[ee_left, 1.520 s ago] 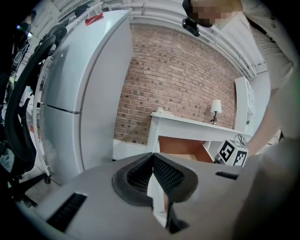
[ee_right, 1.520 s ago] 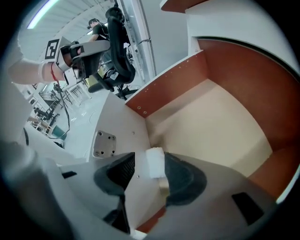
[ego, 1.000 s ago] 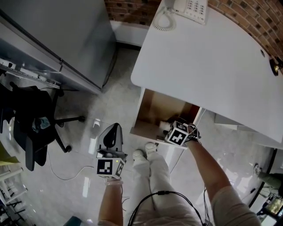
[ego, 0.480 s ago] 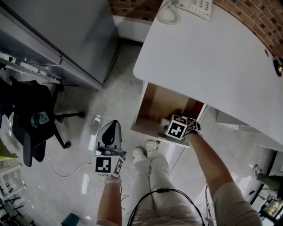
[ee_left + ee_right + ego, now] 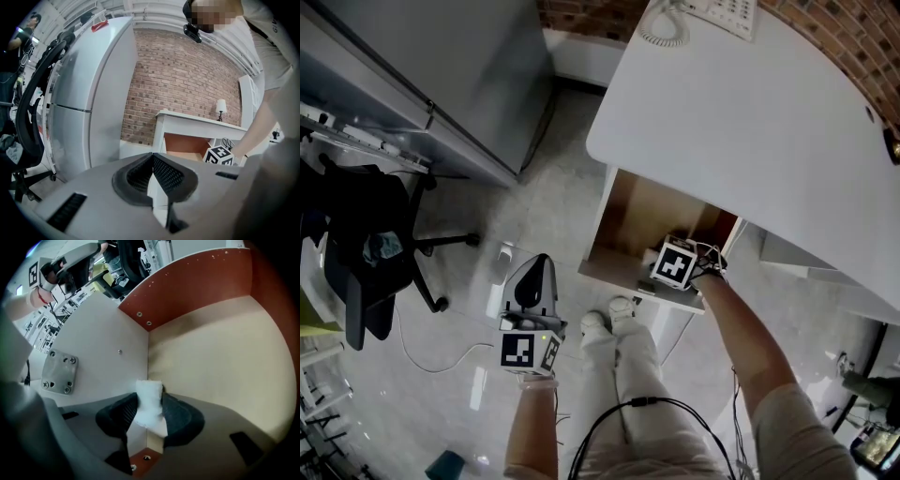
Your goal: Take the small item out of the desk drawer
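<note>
White item [image 5: 149, 414] sits inside the drawer [image 5: 211, 348], pinched by the right gripper's [image 5: 150, 399] jaws, which have just been closing; next, lift it clear.

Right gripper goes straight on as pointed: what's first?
The small white item, already between the jaws of the right gripper, which have just been closing on it. Beyond it, likely the drawer floor.

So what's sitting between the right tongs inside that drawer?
A small white item, seen in the right gripper view; the right tongs have just been closing and now pinch it.
</note>
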Available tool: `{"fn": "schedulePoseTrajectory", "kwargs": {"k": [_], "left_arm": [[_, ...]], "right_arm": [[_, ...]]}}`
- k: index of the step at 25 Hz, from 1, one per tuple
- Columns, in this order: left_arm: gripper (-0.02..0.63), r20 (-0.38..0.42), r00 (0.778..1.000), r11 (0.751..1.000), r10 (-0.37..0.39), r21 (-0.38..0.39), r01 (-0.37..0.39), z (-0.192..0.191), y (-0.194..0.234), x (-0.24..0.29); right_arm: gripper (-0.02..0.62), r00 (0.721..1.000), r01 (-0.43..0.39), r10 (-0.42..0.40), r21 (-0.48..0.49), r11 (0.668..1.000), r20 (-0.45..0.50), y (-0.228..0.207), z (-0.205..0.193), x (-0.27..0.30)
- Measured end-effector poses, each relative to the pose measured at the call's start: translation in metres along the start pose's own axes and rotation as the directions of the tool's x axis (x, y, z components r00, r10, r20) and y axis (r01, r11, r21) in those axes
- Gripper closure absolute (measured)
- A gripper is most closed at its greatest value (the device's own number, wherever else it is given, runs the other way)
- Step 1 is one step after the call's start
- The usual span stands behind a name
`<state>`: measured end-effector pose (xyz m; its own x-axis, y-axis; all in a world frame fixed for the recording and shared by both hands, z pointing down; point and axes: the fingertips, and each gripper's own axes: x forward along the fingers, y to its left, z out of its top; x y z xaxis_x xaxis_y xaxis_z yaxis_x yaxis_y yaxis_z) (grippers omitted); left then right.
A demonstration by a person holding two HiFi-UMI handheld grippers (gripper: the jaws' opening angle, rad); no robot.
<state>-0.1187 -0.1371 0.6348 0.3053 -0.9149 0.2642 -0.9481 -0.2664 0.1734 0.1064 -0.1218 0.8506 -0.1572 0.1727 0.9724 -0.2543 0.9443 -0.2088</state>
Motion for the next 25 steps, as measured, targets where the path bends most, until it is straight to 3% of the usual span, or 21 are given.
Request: {"fn": "schedulePoseTrajectory", "kwargs": {"k": [3, 14, 25], "left_arm": [[0.601, 0.001, 1.000, 1.000, 0.003, 0.000, -0.003, -0.003, 0.001, -0.001], [0.601, 0.000, 1.000, 1.000, 0.001, -0.010, -0.001, -0.014, 0.003, 0.002], [0.601, 0.004, 1.000, 1.000, -0.010, -0.003, 0.010, -0.005, 0.002, 0.008]], "right_arm": [[0.423, 0.998, -0.055, 0.056, 0.061, 0.997, -0.012, 0.004, -0.006, 0.004], [0.428, 0.991, -0.133, 0.132, 0.069, 0.989, 0.020, 0.000, 0.000, 0.005], [0.439, 0.997, 0.005, -0.005, -0.004, 1.000, 0.076, 0.005, 0.005, -0.007]]}}
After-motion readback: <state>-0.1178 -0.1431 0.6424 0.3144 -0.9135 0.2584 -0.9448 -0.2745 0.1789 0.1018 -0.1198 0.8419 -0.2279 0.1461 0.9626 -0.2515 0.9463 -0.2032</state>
